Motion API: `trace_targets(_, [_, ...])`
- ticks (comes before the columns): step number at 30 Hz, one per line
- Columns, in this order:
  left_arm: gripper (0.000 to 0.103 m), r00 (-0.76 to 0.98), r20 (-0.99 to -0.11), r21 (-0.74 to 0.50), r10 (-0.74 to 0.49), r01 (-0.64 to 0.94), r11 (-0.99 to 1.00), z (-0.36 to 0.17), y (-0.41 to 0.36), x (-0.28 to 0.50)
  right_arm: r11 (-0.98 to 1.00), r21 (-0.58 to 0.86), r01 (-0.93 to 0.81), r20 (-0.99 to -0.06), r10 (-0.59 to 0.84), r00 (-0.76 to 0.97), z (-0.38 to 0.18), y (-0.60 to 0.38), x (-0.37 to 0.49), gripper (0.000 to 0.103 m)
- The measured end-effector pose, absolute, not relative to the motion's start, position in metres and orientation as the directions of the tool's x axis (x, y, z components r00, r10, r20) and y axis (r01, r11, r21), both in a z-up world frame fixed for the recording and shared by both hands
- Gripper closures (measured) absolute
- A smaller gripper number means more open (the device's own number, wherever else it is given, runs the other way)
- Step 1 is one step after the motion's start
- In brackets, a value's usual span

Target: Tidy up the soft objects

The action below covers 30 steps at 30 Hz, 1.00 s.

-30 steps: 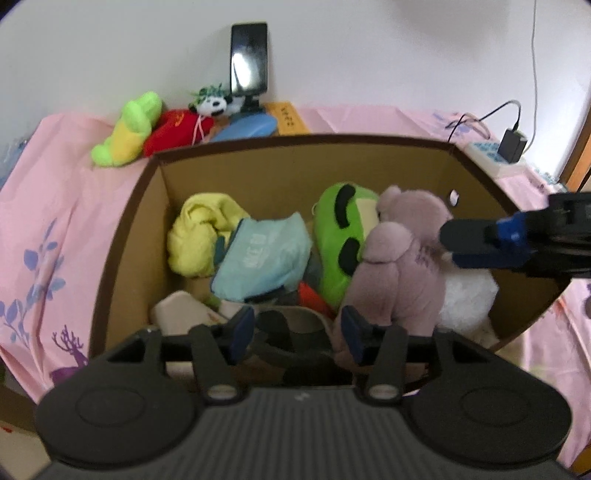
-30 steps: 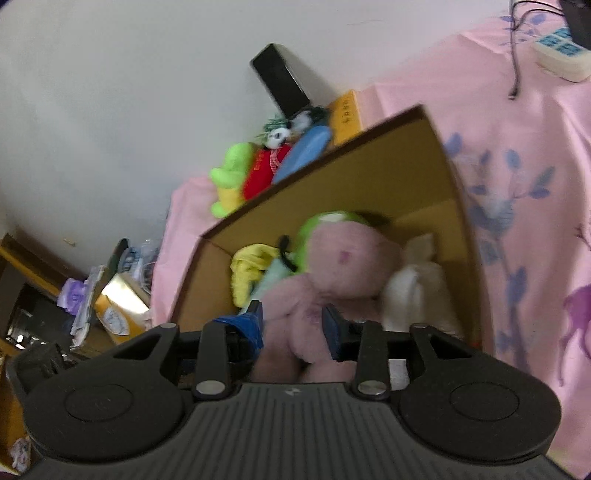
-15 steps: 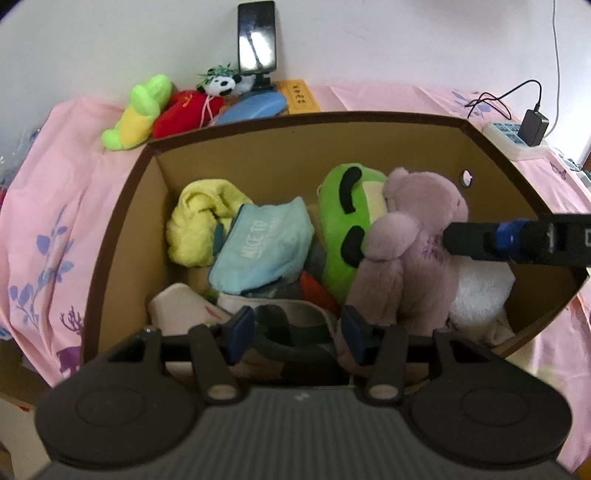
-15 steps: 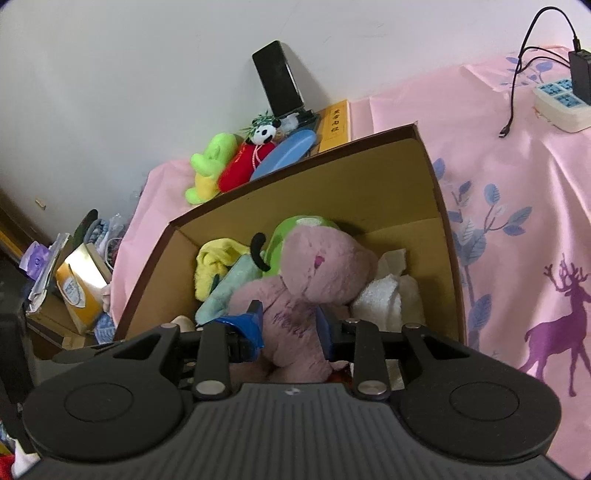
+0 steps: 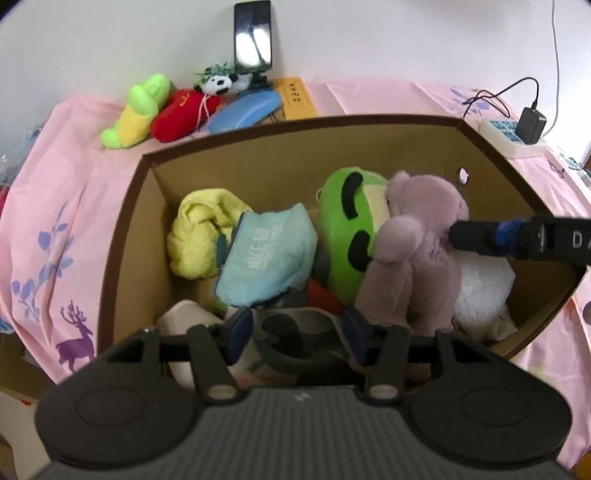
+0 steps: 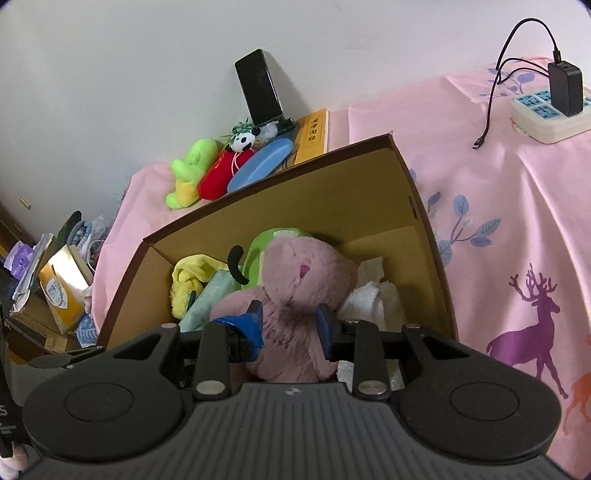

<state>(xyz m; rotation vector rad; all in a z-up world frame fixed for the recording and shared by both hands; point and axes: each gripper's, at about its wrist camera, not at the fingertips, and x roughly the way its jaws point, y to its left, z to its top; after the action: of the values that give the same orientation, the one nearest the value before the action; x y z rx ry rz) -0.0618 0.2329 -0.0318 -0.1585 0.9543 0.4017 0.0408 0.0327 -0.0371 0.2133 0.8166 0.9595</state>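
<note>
A brown cardboard box (image 5: pixel 122 221) (image 6: pixel 417 206) on the pink-covered bed holds soft things: a mauve plush bear (image 5: pixel 417 251) (image 6: pixel 295 291), a green plush (image 5: pixel 343 236), a yellow cloth (image 5: pixel 199 236), a light blue pouch (image 5: pixel 269 258) and a white towel (image 5: pixel 480 284). My right gripper (image 6: pixel 290 325) is shut on the mauve bear's body inside the box; it shows from the side in the left wrist view (image 5: pixel 480 238). My left gripper (image 5: pixel 295 328) is open and empty over the box's near side.
Behind the box lie a lime-yellow plush (image 5: pixel 136 110), a red plush (image 5: pixel 181 114), a small panda (image 5: pixel 218 81), a blue case (image 5: pixel 243 110) and a phone on a stand (image 5: pixel 253 35). A power strip with charger (image 6: pixel 550 110) sits at the right. Clutter (image 6: pixel 55 280) stands left of the bed.
Both grippers have pulled back and risen a little, so more of the box and bed shows. The right gripper stays closed on the mauve bear, which now stands more upright.
</note>
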Motion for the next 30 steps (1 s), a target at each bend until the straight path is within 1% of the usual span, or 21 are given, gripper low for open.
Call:
trace_targets(2, [0.050,0.515,-0.814,0.045,0.267,-0.403,0.914,-0.028,0.234,-0.061,0.586,0.491,-0.645,-0.526,0.789,0.318,-0.034,0.031,0.038,0.087])
trace_targets(8, [0.046,0.523,-0.798,0.070,0.300,-0.414,0.908,-0.017,0.230,-0.061,0.628,0.429,-0.649,-0.534,0.756,0.378,-0.022,0.023,0.026,0.085])
trace_targets(15, [0.041,0.540,-0.754,0.138,0.374,-0.426,0.894,-0.002,0.224,-0.066,0.679,0.343,-0.649,-0.537,0.708,0.458,-0.009,0.012,0.014,0.084])
trace_targets(20, [0.040,0.564,-0.735,0.126,0.376,-0.431,0.894,0.010,0.222,-0.071,0.693,0.334,-0.639,-0.512,0.703,0.494,-0.004,0.005,0.004,0.083])
trace_targets(23, [0.039,0.583,-0.710,0.135,0.394,-0.437,0.889,0.017,0.218,-0.076,0.742,0.302,-0.599,-0.490,0.660,0.570,-0.001,0.001,-0.004,0.083])
trace_targets(26, [0.039,0.619,-0.687,0.125,0.381,-0.416,0.901,0.025,0.213,-0.081,0.777,0.281,-0.563,-0.448,0.626,0.639,0.000,-0.006,-0.012,0.083])
trace_targets(30, [0.039,0.650,-0.709,0.040,0.275,-0.353,0.935,0.032,0.204,-0.085,0.778,0.253,-0.575,-0.472,0.618,0.628,-0.002,-0.011,-0.017,0.083])
